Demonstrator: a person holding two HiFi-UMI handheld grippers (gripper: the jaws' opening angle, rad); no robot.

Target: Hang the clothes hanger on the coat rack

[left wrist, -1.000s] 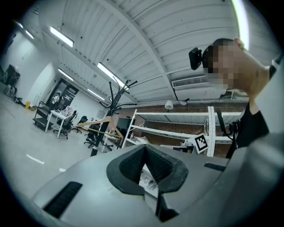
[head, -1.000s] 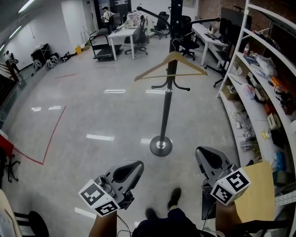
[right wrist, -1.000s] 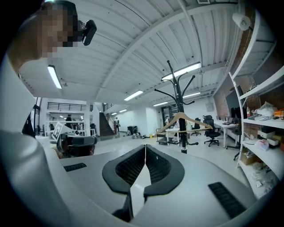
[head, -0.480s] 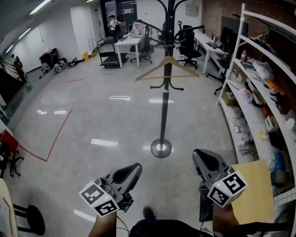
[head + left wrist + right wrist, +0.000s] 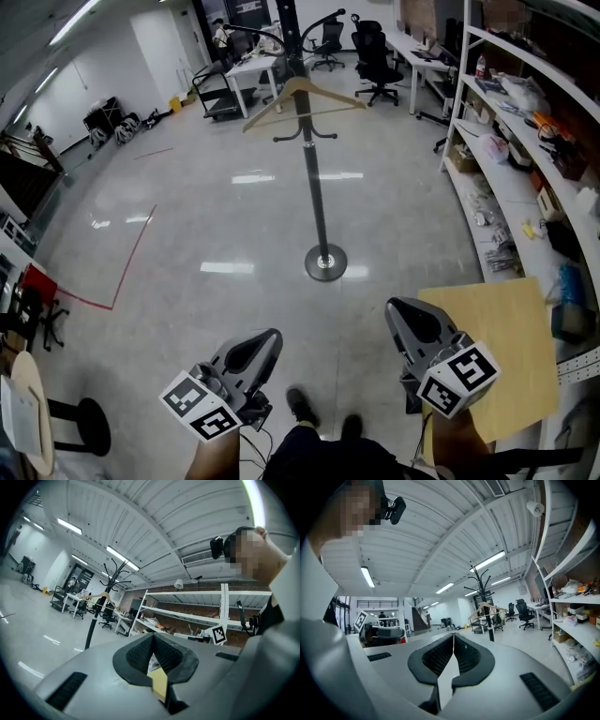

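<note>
Low before the person, left gripper [image 5: 251, 353], right gripper [image 5: 411, 323], level, jaws closed

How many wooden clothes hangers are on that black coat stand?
1: a light wooden clothes hanger hangs on the tall black metal coat rack, up near its hooks, out on the open floor. No others show.

An open office-cum-workshop — white desks [image 5: 251, 67], black swivel chairs [image 5: 373, 49], cluttered metal shelving [image 5: 514, 192] along a polished grey floor [image 5: 216, 216].
</note>
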